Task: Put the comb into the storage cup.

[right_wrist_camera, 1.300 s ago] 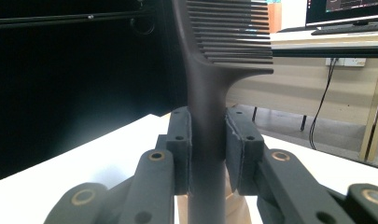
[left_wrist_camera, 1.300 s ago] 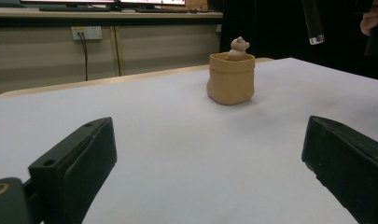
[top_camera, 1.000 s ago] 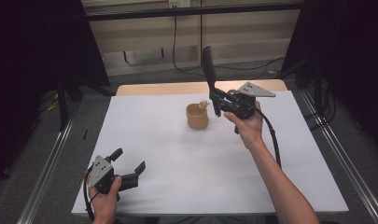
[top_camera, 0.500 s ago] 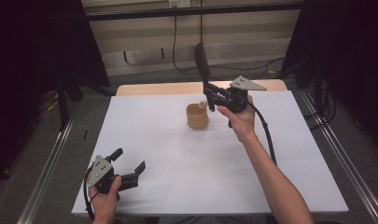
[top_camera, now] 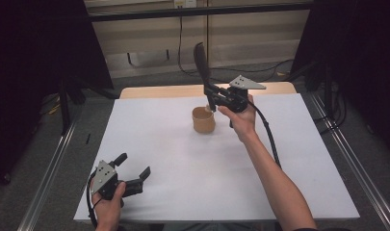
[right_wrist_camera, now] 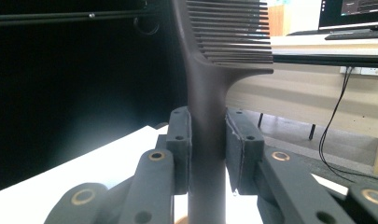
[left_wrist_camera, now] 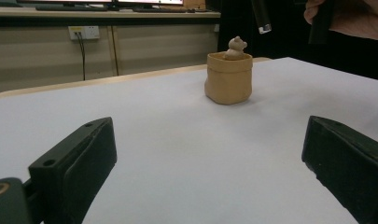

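Observation:
A black comb stands almost upright, held by its handle in my right gripper, which is shut on it above a small tan cup. In the right gripper view the comb rises between the two jaws, teeth to the right. The tan cup sits at the middle back of the white table top, with a little tan figure poking out of it. My left gripper rests open at the front left corner, nothing between its fingers.
The comb's lower tip hangs just above and right of the cup. Metal rails run along both sides of the table. A dark frame bar crosses behind, with a cable against the wall.
My right gripper has carried the comb leftward and a little down, from right of the cup to over it. The left gripper has stayed put.

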